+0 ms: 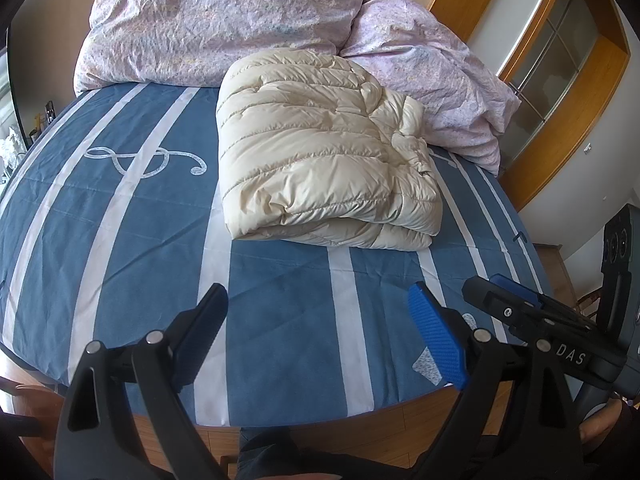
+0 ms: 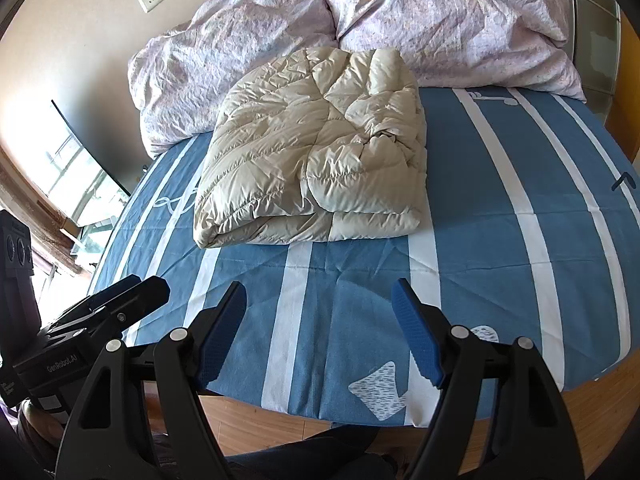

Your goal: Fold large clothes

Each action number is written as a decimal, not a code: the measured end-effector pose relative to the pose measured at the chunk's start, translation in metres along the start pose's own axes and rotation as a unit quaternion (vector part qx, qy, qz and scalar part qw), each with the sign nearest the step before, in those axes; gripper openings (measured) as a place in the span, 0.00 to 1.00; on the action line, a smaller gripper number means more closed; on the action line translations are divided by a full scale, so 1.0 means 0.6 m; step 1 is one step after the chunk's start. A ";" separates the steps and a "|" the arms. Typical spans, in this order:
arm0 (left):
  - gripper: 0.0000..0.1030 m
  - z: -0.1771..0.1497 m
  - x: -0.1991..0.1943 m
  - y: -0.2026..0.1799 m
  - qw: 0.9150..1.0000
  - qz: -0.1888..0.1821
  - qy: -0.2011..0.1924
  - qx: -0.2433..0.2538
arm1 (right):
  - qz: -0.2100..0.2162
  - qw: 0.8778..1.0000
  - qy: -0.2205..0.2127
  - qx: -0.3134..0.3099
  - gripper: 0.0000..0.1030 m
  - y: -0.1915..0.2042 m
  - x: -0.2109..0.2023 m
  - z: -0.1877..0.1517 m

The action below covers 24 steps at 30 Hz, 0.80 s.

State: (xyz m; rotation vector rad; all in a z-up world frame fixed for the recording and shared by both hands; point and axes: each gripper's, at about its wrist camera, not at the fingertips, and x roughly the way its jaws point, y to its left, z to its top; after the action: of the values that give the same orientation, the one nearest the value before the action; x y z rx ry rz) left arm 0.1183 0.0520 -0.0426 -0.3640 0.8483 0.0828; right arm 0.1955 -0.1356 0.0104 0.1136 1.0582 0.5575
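Note:
A cream quilted down jacket [image 1: 320, 148] [image 2: 316, 152] lies folded into a thick rectangular bundle in the middle of the bed. My left gripper [image 1: 320, 300] hovers open over the blue striped sheet near the bed's front edge, well short of the jacket, with nothing between its blue pads. My right gripper [image 2: 320, 292] is also open and empty, a similar distance in front of the jacket. Each gripper shows at the edge of the other's view: the right gripper [image 1: 504, 292] on the right, the left gripper [image 2: 132, 288] on the left.
A blue sheet with white stripes [image 1: 120, 240] [image 2: 500, 240] covers the bed. A crumpled pink floral duvet [image 1: 224, 20] [image 2: 440, 24] is piled along the far side. A wood-framed door [image 1: 560, 60] stands right, a window [image 2: 68, 168] left. Wooden floor [image 2: 260, 428] lies below the front edge.

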 end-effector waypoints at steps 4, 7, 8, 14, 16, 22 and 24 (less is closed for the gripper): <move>0.88 0.000 0.001 -0.001 1.000 0.000 0.000 0.001 | -0.003 1.000 -0.001 0.004 0.74 0.002 0.000 0.000; 0.88 -0.001 0.002 -0.003 1.000 -0.002 0.001 0.003 | -0.004 1.000 -0.003 0.006 0.74 0.004 -0.002 -0.001; 0.88 -0.003 0.002 -0.004 1.000 -0.003 0.001 0.003 | -0.006 1.000 -0.004 0.007 0.74 0.005 -0.001 0.000; 0.89 -0.002 0.002 -0.005 1.000 -0.001 0.001 0.002 | -0.010 1.000 -0.010 0.007 0.82 0.008 -0.003 0.001; 0.89 -0.002 0.002 -0.005 1.000 -0.001 0.001 0.001 | -0.009 1.000 -0.015 0.006 0.85 0.009 -0.004 0.001; 0.89 0.001 0.001 -0.002 1.000 -0.002 0.001 0.002 | -0.011 1.000 -0.016 0.008 0.88 0.011 -0.004 0.002; 0.89 -0.001 0.002 -0.003 1.000 -0.002 0.001 0.002 | -0.013 1.000 -0.018 0.010 0.88 0.012 -0.004 0.002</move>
State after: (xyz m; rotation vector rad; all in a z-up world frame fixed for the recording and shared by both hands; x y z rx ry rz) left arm 0.1191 0.0502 -0.0431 -0.3617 0.8503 0.0768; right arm 0.1928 -0.1304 0.0151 0.1275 1.0297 0.5205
